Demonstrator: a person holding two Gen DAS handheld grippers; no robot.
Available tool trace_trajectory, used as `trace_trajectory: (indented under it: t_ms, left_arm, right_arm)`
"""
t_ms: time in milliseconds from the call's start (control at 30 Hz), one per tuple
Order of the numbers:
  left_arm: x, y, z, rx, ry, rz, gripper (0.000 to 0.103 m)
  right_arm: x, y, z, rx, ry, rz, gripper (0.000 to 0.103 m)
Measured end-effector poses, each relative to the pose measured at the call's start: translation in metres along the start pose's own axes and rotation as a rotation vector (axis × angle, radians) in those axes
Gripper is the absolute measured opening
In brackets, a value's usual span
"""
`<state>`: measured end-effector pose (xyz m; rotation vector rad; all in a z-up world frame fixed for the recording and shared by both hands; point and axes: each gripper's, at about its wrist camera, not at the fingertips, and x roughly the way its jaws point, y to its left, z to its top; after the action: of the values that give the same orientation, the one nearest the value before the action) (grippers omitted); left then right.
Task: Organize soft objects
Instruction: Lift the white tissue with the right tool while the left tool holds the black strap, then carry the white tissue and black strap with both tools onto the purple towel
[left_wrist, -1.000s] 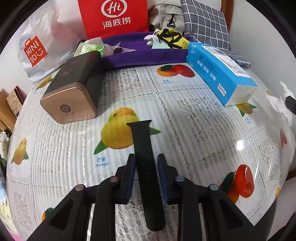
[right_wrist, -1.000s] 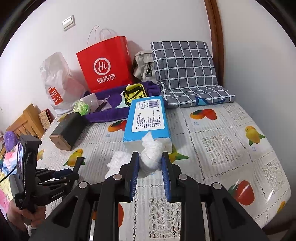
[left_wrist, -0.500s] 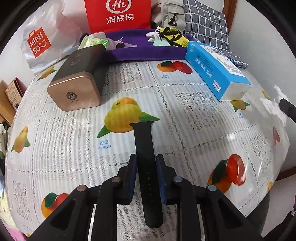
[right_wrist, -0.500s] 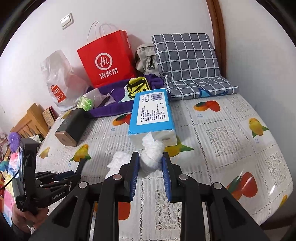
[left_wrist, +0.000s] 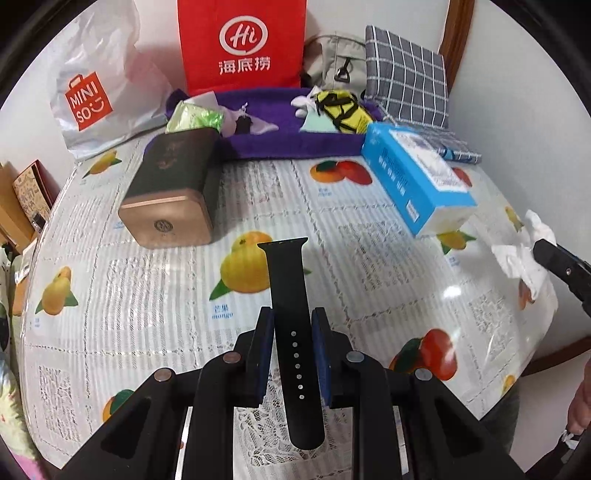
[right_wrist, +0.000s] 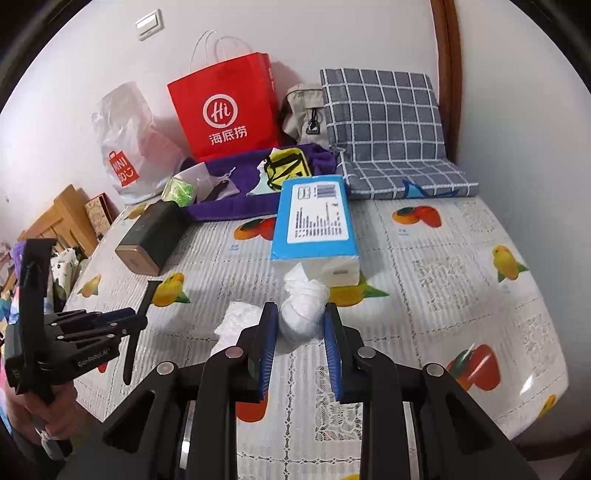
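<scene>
Left gripper (left_wrist: 291, 332): fingers closed on black watch strap (left_wrist: 286, 280), lower centre, lifted off desk (left_wrist: 369, 258). Right gripper (right_wrist: 300, 325): fingers pinch white tissue wad (right_wrist: 301, 308), centre frame. Neither placed yet; purple cloth (left_wrist: 280, 142) upper centre holds sorted items.

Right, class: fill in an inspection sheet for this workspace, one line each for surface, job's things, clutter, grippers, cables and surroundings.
Surface: fruit-print plastic tablecloth, glossy.
Job's things: black rubber watch strap; crumpled white tissue wad; purple towel at the back.
Clutter: blue tissue pack, gold-ended dark tin, red paper bag, white plastic bag.
Grippers: left gripper shut on strap; right gripper shut on wad.
Cables: nothing seen.
Surroundings: grey checked cushion, white wall.
</scene>
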<state>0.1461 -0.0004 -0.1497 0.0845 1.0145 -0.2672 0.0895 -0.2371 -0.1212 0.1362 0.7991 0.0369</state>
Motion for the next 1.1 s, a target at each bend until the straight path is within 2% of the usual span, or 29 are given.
trace_trajectory:
  t_ms: [233,500,667,1100]
  left_arm:
    - [-0.013,0.004,0.024,-0.033,-0.036,-0.012,0.020]
    - [-0.032,0.008,0.051,-0.045,-0.094,0.008,0.020]
    - [-0.037,0.010,0.070,-0.050,-0.119,0.034,0.020]
    - [-0.045,0.008,0.113,-0.063,-0.168,0.046,0.020]
  right_arm:
    - [-0.013,0.006,0.021,-0.005,-0.035,-0.010,0.025]
    - [-0.019,0.016,0.048,-0.025,-0.060,0.013,0.025]
    - [-0.019,0.021,0.064,-0.049,-0.072,0.029,0.025]
    - [-0.006,0.019,0.102,-0.045,-0.093,0.079,0.025]
